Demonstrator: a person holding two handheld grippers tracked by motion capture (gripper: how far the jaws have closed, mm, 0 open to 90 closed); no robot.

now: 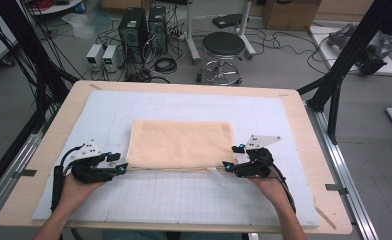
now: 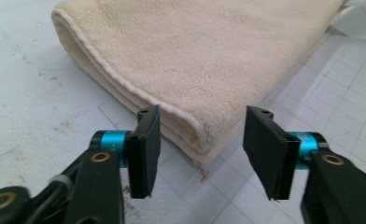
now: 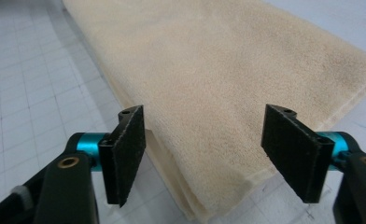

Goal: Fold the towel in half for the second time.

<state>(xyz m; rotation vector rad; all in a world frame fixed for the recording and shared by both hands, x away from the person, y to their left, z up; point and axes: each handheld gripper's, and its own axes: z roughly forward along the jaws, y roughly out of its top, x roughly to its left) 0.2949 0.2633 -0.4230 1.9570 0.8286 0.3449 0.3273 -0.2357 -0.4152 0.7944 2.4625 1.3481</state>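
A folded cream towel (image 1: 181,143) lies flat on the white gridded mat (image 1: 184,200). My left gripper (image 1: 124,168) sits at the towel's near left corner, jaws apart. In the left gripper view that corner (image 2: 197,135) lies between the two black pads (image 2: 144,149), which do not press on it. My right gripper (image 1: 226,166) is at the near right corner, also open. The right gripper view has the towel's corner (image 3: 209,186) lying on the mat between the wide-set pads (image 3: 125,158), untouched by either.
The mat covers a wooden table (image 1: 304,145). A white tag (image 1: 215,174) pokes out from the towel's near edge beside my right gripper. Beyond the table stand a stool (image 1: 223,50), computer towers (image 1: 134,30) and black frame posts (image 1: 344,60).
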